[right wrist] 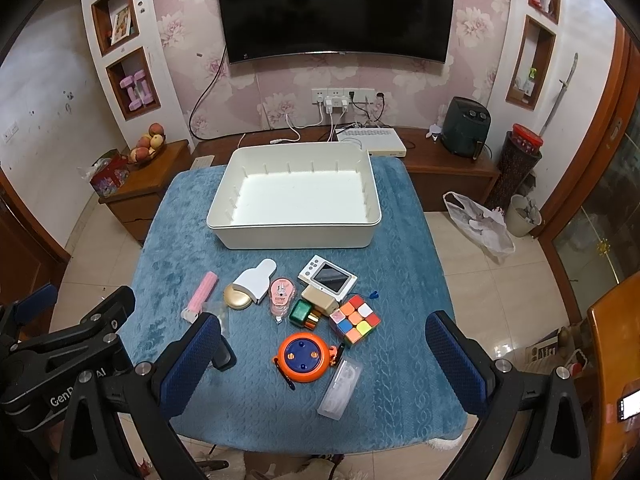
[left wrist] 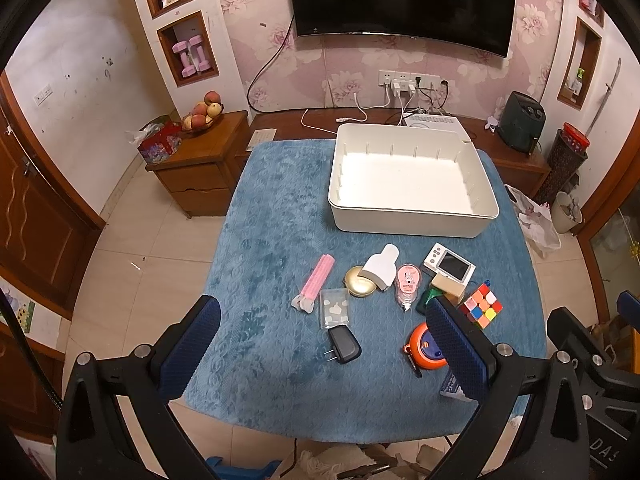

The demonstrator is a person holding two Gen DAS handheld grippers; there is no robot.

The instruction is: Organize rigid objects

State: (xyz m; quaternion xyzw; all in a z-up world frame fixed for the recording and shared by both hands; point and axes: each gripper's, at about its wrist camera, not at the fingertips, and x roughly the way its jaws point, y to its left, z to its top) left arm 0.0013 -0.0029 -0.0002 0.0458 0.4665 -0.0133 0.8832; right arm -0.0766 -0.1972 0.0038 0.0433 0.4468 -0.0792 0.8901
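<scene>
Both hand-held grippers released, nothing grasped, above the blue-covered bench [left wrist: 256, 208].

Left hand-held gripper [left wrist: 320, 344] and right hand-held gripper [right wrist: 324, 356] spread wide; white bin [right wrist: 294, 236] empty at the far side, clutter near. Best to start with the orange reel [right wrist: 304, 356]: straddle squarely, clench, lift over the rim. Only in the right view: clear case [right wrist: 340, 390]. Only in the left: whole black plug [left wrist: 344, 345].

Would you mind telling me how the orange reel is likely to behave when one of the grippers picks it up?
The orange reel looks like hard moulded plastic, so it should stay stiff. It lies flat on the soft blue cloth, so it probably will not roll, but its round rim may slip between flat pads. The small clip hanging at its edge could dangle or snag when lifted.
</scene>
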